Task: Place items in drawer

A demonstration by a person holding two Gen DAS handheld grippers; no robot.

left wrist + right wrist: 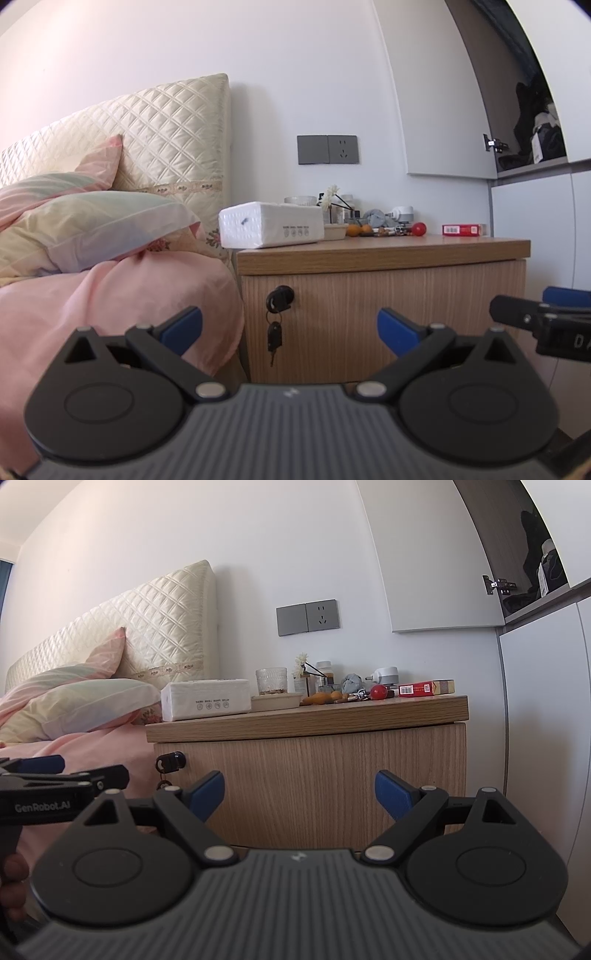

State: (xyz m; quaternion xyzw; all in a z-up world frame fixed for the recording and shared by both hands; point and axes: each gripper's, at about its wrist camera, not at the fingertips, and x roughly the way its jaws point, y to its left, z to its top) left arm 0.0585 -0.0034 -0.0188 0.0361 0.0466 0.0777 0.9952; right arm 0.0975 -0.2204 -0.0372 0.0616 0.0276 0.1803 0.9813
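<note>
A wooden nightstand (pixel 384 251) (pixel 306 716) stands beside the bed, its drawer front (pixel 384 317) (pixel 314 775) closed, with a black lock and hanging keys (pixel 275 332) (pixel 170 762) at its left. On top lie a white tissue pack (pixel 269 227) (pixel 205 699), a red ball (pixel 419 229) (pixel 378 691), a red box (pixel 463 229) (pixel 421 688) and small clutter. My left gripper (pixel 290 330) is open and empty in front of the drawer. My right gripper (pixel 299 795) is open and empty too, facing the drawer front; it also shows at the left wrist view's right edge.
A bed with pink bedding (pixel 110 295) (pixel 74 746) and pillows lies to the left. A glass cup (pixel 271 681), a shallow dish (pixel 277 701) and orange items (pixel 325 698) crowd the nightstand's back. White cupboards (pixel 543 701) rise on the right. A grey wall socket (pixel 328 149) sits above.
</note>
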